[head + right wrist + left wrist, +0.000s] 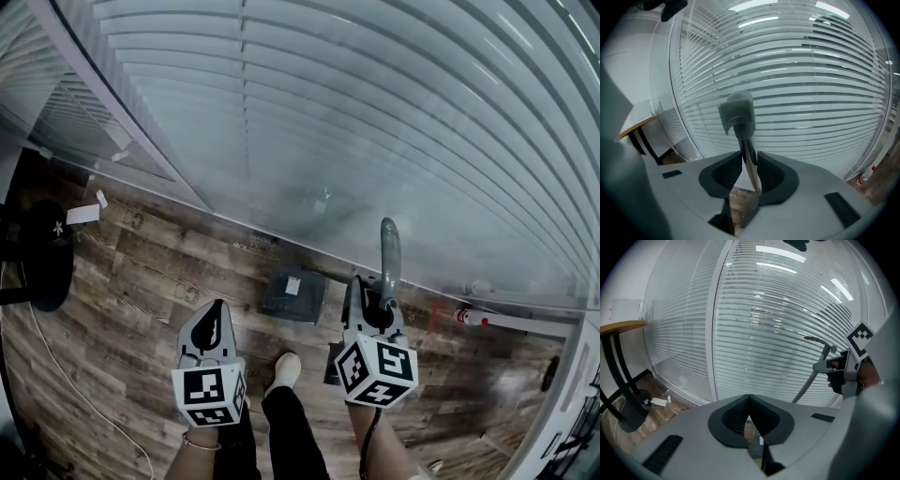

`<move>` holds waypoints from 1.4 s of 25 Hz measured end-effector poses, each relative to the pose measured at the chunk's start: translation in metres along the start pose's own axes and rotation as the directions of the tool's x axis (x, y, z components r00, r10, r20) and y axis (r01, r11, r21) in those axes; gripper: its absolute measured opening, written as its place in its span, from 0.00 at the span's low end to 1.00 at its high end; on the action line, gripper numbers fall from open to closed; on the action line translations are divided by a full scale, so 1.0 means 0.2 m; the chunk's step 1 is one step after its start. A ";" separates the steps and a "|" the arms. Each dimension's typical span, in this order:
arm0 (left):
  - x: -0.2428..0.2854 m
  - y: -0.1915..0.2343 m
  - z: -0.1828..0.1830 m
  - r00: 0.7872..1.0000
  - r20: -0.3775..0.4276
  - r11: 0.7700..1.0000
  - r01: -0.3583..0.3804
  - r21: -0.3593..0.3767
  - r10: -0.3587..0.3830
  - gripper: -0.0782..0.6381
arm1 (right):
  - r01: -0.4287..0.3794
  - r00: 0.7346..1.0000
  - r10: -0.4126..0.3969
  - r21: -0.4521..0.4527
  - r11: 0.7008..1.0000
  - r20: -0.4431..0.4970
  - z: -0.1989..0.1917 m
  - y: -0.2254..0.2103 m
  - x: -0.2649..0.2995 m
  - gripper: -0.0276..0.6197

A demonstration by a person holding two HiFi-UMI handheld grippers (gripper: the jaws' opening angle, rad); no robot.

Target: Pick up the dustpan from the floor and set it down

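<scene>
At seven o'clock in the head view, the left gripper point(217, 311) hangs idle, its jaws closed on nothing. Near the middle, the dustpan point(293, 293) seems to rest its dark pan on the wood floor point(141, 281), close to the foot of the glass wall point(375, 112). At five o'clock the right gripper point(375, 298) has its jaws clamped on the dustpan's handle point(390, 251), below the grey grip. I'd say the grasp is made and the lift comes next: straight up, without letting the pan swing.
</scene>
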State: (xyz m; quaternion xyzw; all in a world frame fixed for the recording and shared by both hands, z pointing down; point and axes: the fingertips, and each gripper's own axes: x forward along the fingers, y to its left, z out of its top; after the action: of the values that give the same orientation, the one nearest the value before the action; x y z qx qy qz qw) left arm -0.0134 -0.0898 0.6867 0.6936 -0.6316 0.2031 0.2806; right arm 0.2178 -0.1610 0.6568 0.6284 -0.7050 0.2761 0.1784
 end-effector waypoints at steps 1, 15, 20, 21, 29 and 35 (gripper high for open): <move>0.00 0.00 0.00 1.000 -0.001 1.000 -0.001 -0.002 0.001 0.13 | 0.005 1.000 -0.005 -0.003 1.000 0.002 0.00 0.00 0.00 0.22; -0.07 0.03 -0.03 1.000 0.003 1.000 -0.006 -0.008 0.006 0.13 | 0.046 0.999 -0.045 -0.082 0.996 0.020 -0.03 0.01 -0.07 0.20; -0.12 0.01 -0.04 1.000 0.006 1.000 -0.003 0.013 0.003 0.13 | 0.036 0.999 -0.034 -0.074 0.997 0.031 -0.05 0.00 -0.12 0.20; -0.12 0.01 -0.04 1.000 0.005 1.000 -0.002 0.016 0.002 0.13 | 0.030 0.999 -0.028 -0.072 0.997 0.035 -0.06 0.00 -0.13 0.20; -0.27 -0.07 -0.01 1.000 0.011 0.998 0.028 0.049 -0.029 0.13 | 0.015 0.999 -0.013 -0.075 0.997 0.031 -0.11 0.02 -0.32 0.20; -0.41 -0.12 0.15 0.997 0.043 0.995 0.056 0.077 -0.060 0.13 | 0.016 0.998 -0.010 -0.087 0.996 0.063 0.01 0.09 -0.49 0.20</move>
State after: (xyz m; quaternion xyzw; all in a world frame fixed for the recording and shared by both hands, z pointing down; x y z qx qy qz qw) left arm -0.0023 -0.0450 0.6081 0.7262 -0.6092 0.2032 0.2455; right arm 0.2136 -0.0837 0.5941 0.6329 -0.7175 0.2240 0.1856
